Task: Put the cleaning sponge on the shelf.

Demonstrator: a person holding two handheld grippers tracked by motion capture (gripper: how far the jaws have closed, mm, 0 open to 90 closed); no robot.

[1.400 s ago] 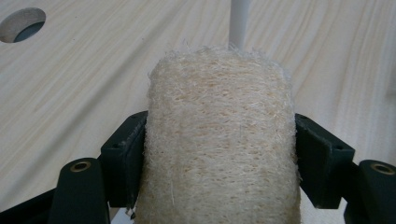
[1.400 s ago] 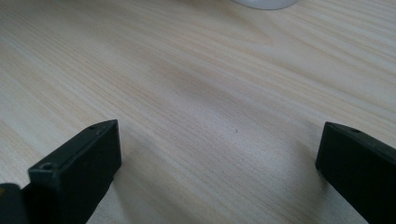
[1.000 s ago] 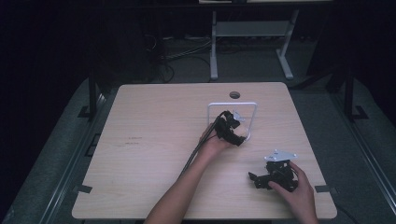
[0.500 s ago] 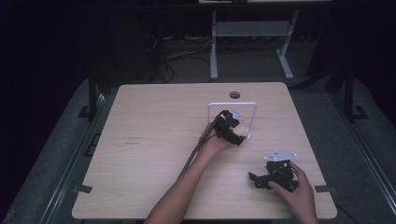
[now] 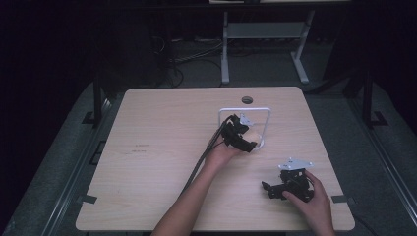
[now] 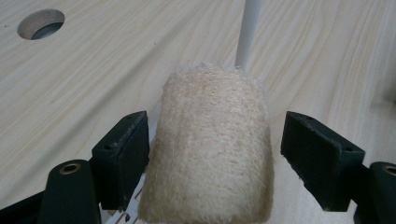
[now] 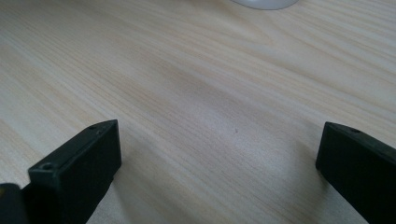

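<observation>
The left gripper [image 6: 210,154] stood with its jaws apart on either side of a beige, fuzzy roll of cloth [image 6: 212,149], which seemed to touch the left jaw only, beside a white wire frame [image 5: 244,111] on the pale wooden table [image 5: 162,123]. The right gripper [image 7: 219,172] rested wide and empty over bare wood, well apart from the roll.

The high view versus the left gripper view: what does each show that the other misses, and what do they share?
The high view alone takes in the whole table, the person's forearms, the right gripper resting near the table's front edge, and the floor beyond. The left gripper view alone shows the beige cloth roll's fuzzy weave, sitting between two open black jaws with gaps either side. Both show the wooden tabletop, its round hole, the white wire frame and the left gripper.
</observation>
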